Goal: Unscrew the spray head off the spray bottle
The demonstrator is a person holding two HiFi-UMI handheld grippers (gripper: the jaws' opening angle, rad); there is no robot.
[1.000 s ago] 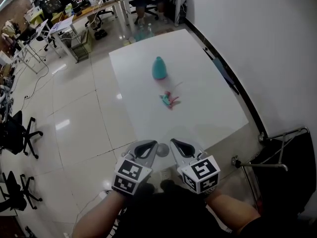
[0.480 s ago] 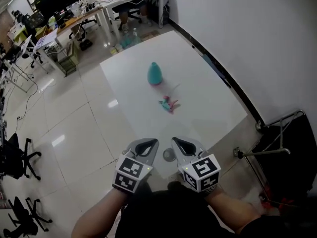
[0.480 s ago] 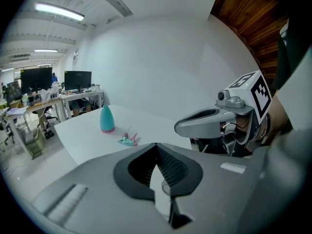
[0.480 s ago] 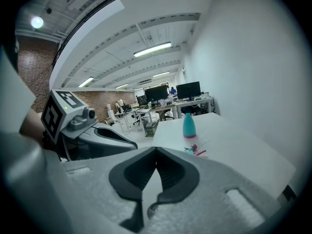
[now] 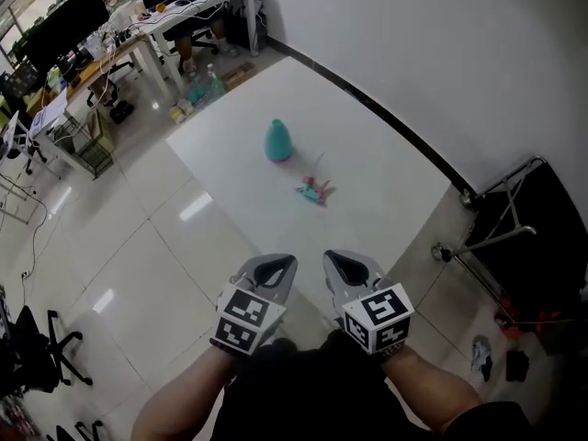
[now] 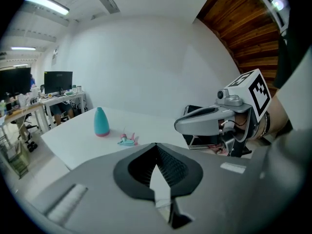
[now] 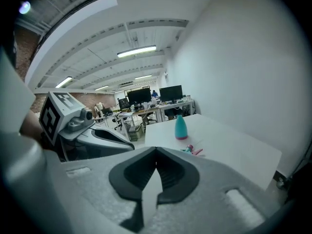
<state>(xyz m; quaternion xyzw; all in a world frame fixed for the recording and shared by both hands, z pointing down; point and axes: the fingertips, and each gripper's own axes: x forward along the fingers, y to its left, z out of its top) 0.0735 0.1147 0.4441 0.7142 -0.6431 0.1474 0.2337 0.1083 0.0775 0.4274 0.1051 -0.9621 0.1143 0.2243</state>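
A teal spray bottle body (image 5: 278, 141) stands upright on the white table (image 5: 367, 154), with no head on it. The teal and pink spray head (image 5: 314, 191) lies on the table a little nearer me, apart from the bottle. Both show again in the left gripper view, bottle (image 6: 101, 122) and head (image 6: 127, 140), and in the right gripper view, bottle (image 7: 181, 127) and head (image 7: 192, 150). My left gripper (image 5: 276, 265) and right gripper (image 5: 341, 263) hang side by side near the table's near corner, well short of both things. Both are shut and hold nothing.
The table stands along a white wall (image 5: 441, 53). A black folding rack (image 5: 524, 237) stands at its right end. Desks with monitors (image 5: 64, 26) and office chairs (image 5: 41, 361) fill the room to the left, across a glossy tiled floor (image 5: 138, 265).
The view has swung, so the table, bottle and head now lie further left and up in the head view. Both grippers kept side by side and shut.
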